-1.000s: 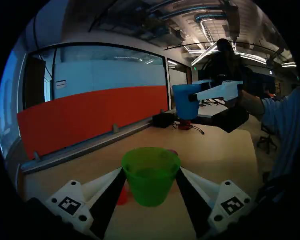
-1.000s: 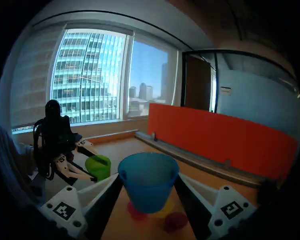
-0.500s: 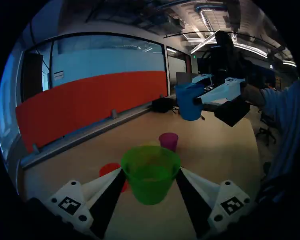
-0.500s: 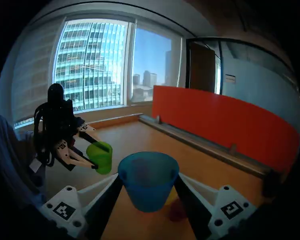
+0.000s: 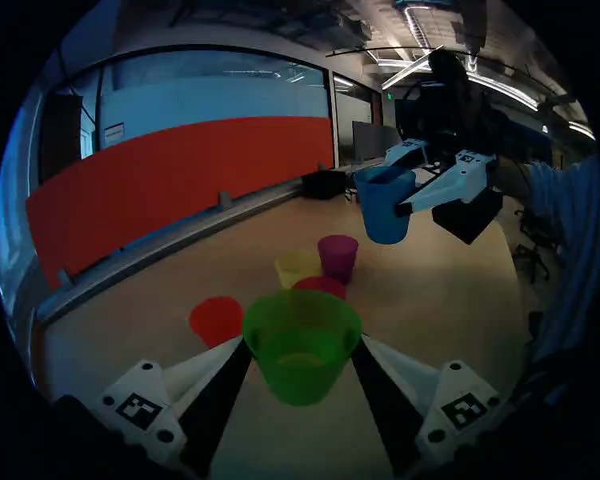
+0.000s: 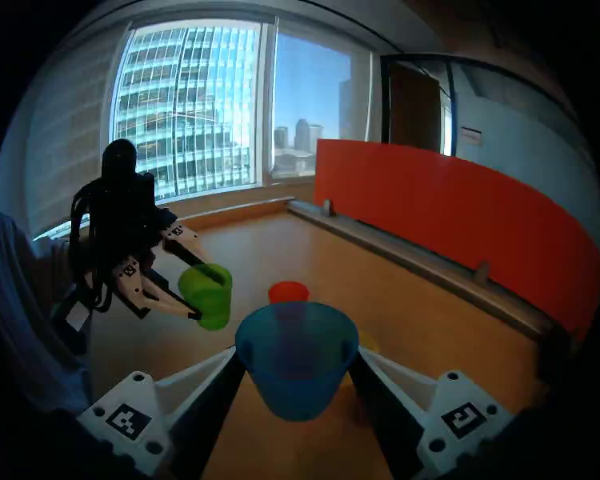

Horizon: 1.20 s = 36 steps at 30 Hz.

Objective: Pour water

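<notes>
Above table [image 5: 428,304], both held cups upright, off the surface. Left gripper [image 5: 300,346]: fingers part-closed, clamping green cup [image 5: 302,372] by its sides. Right gripper [image 6: 297,356]: likewise clamping blue cup [image 6: 297,380]. Blue cup lies ahead-right of green cup, higher, well apart. Loose cups [image 5: 338,256] stand on table between. Water in either held cup: cannot tell. Green cup half hides red cup [image 5: 320,286].

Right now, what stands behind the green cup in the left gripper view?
Behind the green cup, on the table: a red cup, a yellow cup, a purple cup. A crimson cup shows its rim; the green cup covers its lower part.
</notes>
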Tool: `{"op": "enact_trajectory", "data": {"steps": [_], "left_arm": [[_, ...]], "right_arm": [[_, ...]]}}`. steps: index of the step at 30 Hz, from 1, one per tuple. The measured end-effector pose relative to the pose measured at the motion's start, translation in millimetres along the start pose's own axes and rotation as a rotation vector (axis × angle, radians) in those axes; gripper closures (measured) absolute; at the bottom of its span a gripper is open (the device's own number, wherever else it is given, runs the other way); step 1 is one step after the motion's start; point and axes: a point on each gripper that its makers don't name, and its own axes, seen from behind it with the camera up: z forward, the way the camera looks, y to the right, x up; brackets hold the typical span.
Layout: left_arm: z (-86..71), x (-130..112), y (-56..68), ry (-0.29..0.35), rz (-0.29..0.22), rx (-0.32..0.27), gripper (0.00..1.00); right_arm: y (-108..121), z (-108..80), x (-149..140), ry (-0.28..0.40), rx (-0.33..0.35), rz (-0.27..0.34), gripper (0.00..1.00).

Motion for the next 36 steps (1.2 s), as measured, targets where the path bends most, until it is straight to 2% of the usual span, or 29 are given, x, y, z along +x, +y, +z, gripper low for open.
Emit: {"op": "enact_trajectory", "data": {"steps": [15, 36], "left_arm": [[10.3, -29, -0.3, -0.065, -0.027, -0.017, 0.15], [26.0, -66, -0.9, -0.156, -0.039, -0.033, 0.15]], "right_arm": [[-6, 20.5, -47, -0.118, 0.032, -0.016, 0.09], [-7, 40.4, -89, -0.191, 0.032, -0.016, 0.09]]}}
